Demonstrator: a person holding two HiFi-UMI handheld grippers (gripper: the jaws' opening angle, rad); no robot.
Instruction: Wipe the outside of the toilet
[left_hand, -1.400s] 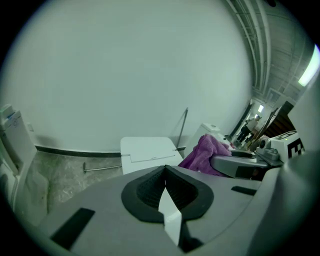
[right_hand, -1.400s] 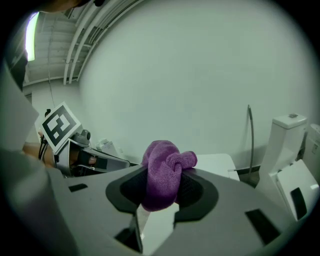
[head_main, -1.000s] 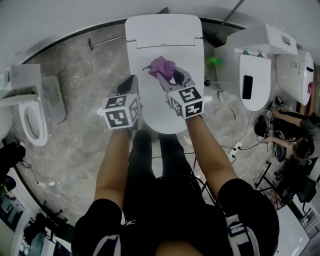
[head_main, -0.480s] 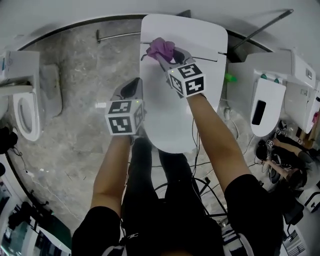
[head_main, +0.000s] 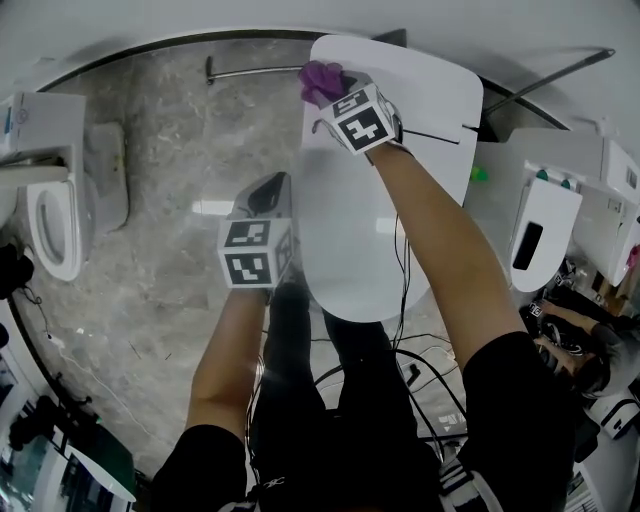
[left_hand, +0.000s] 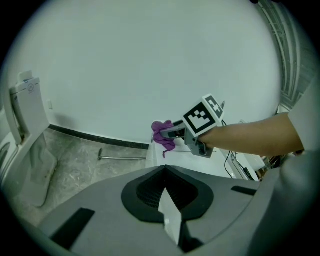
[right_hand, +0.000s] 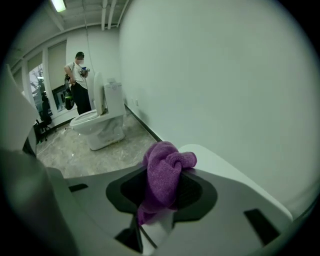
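A white toilet (head_main: 390, 190) with its lid down stands in front of me, against the wall. My right gripper (head_main: 338, 90) is shut on a purple cloth (head_main: 320, 78) at the far left corner of the toilet's back part. In the right gripper view the cloth (right_hand: 165, 175) bulges from between the jaws, beside the white top edge (right_hand: 225, 167). My left gripper (head_main: 267, 190) hangs shut and holds nothing, over the floor left of the bowl. The left gripper view shows the right gripper (left_hand: 170, 132) and the cloth (left_hand: 162, 134) ahead.
Another toilet (head_main: 55, 220) stands at the left, and more white toilets (head_main: 540, 230) at the right. A metal bar (head_main: 255, 70) lies on the floor by the wall. Cables (head_main: 400, 360) run under me. A person (right_hand: 79, 80) stands far off beside a toilet (right_hand: 100, 125).
My right gripper has carried the cloth from the middle of the lid away from me to the toilet's far left corner. The left gripper has stayed roughly in place.
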